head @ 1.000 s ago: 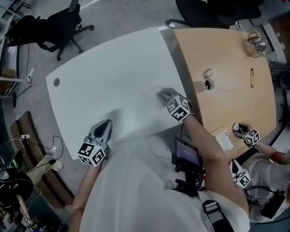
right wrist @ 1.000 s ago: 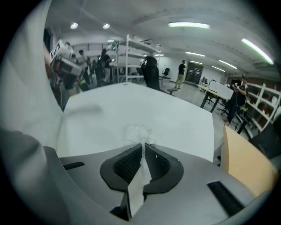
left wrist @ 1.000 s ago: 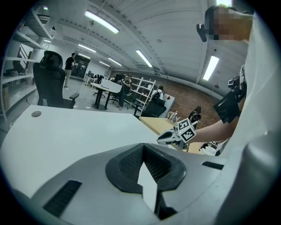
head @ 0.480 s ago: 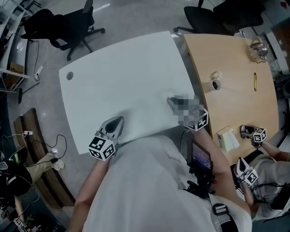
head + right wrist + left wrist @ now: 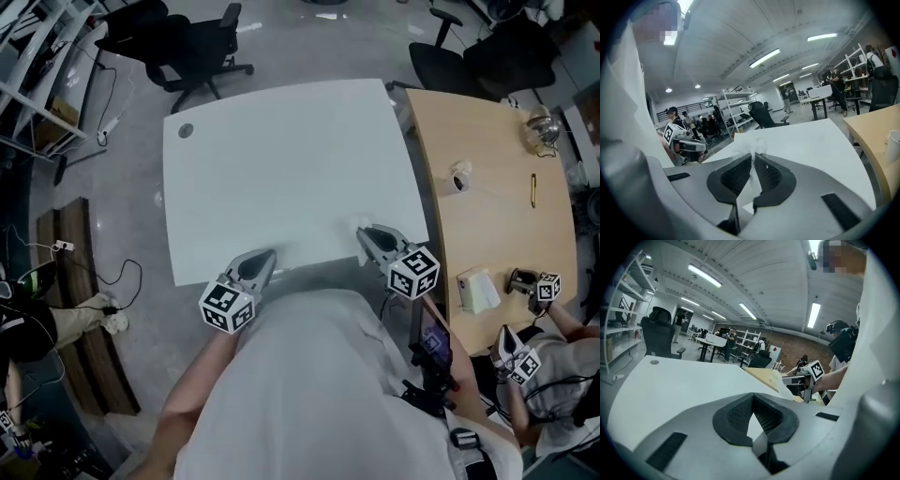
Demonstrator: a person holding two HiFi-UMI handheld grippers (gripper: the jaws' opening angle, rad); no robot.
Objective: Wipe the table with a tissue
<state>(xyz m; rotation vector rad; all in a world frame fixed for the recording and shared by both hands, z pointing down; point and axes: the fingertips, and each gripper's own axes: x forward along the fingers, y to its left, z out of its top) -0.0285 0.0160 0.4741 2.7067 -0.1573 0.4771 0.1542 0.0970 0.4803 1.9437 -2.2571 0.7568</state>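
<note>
The right gripper (image 5: 752, 161) has its jaws clamped on the tissue (image 5: 749, 140) at the white worktop's (image 5: 281, 159) near edge. The left gripper (image 5: 753, 398) is closed and empty. No dirt shows, so wiping looks nearly done.

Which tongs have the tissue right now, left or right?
The right tongs, shut on the crumpled white tissue that pokes out past their tips. The left tongs are shut with nothing between them.
</note>
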